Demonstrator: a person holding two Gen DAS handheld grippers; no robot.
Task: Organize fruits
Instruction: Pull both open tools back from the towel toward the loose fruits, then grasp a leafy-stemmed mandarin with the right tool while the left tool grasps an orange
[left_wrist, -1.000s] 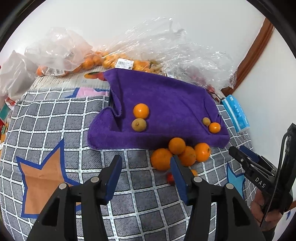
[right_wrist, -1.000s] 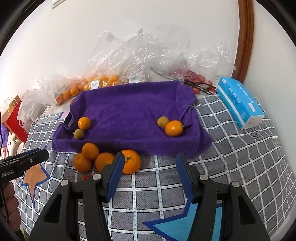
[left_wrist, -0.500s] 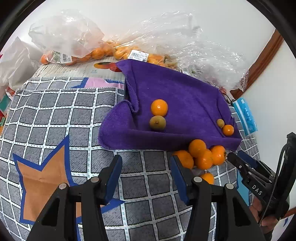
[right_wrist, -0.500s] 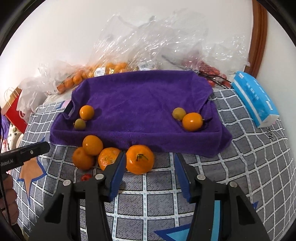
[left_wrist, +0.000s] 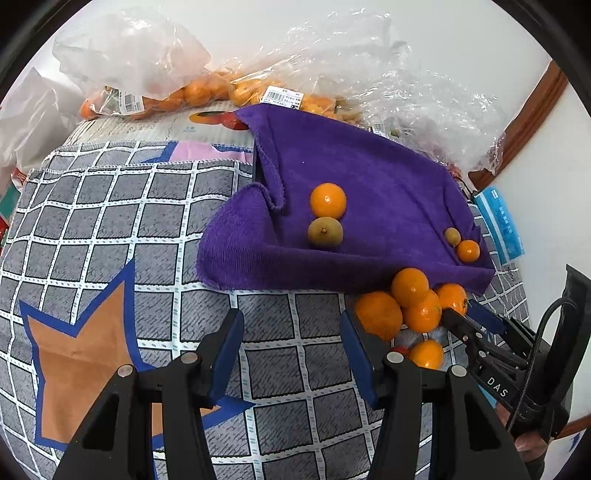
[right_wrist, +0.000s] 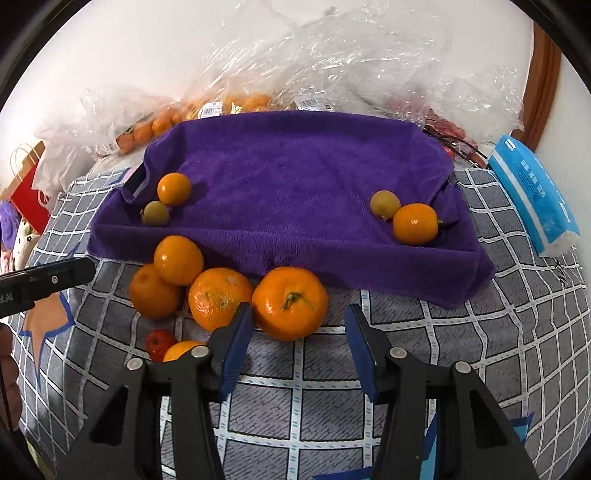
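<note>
Right wrist view | stemmed orange (right_wrist: 290, 303), glossy, dimpled | both grippers' jaws spread, empty

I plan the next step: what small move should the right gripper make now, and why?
Probably ease the right gripper forward around the stemmed orange. Its jaws are open and empty, and this orange lies just ahead between the fingers, off the purple towel.

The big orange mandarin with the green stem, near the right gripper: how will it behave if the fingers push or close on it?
The big orange mandarin with the green stem is round, so a push would probably roll it. Its peel looks soft; a hard squeeze may dent it. The open right gripper seems wide enough to take it.
</note>
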